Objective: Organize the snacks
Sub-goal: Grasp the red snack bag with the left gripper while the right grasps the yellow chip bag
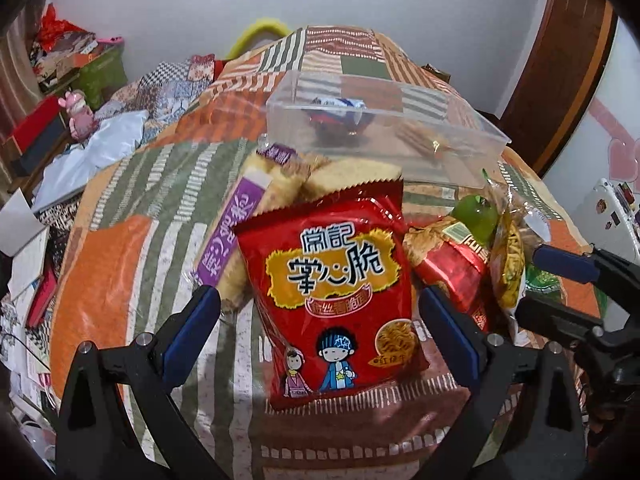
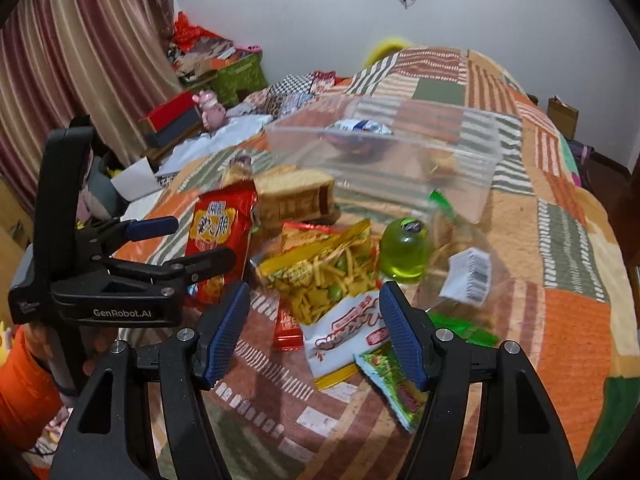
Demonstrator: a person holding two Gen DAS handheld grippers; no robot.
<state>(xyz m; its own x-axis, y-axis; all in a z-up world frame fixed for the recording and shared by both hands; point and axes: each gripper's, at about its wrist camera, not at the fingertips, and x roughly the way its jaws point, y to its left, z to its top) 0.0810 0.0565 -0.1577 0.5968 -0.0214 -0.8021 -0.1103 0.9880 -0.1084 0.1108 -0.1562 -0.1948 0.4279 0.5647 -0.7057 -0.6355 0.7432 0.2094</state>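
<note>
Left claw (image 1: 320,312): spread wide, nothing pinched. The red noodle-snack bag (image 1: 332,296) lies flat between its fingers, not touching either pad that I can see, on the patchwork bed cover (image 1: 120,280).

Right claw (image 2: 314,332): also spread, empty, hanging over the white-and-red packet (image 2: 344,336) and the clear bag of yellow sticks and green peas (image 2: 320,276).

Outward from there: a wrapped cake loaf (image 2: 296,196) behind the red bag, a green jelly cup (image 2: 404,254) to the right, then the clear plastic box (image 1: 384,128) further back, already holding a blue-and-white packet (image 1: 340,104).

Handling, my judgement: the red bag is light, air-puffed, with glossy film likely to slip. Its contents look brittle, so squeezing the middle risks crushing them. I'd take the crimped top seam or a side edge, gently. The jelly cup is rounder and could squirt out of the pads.
</note>
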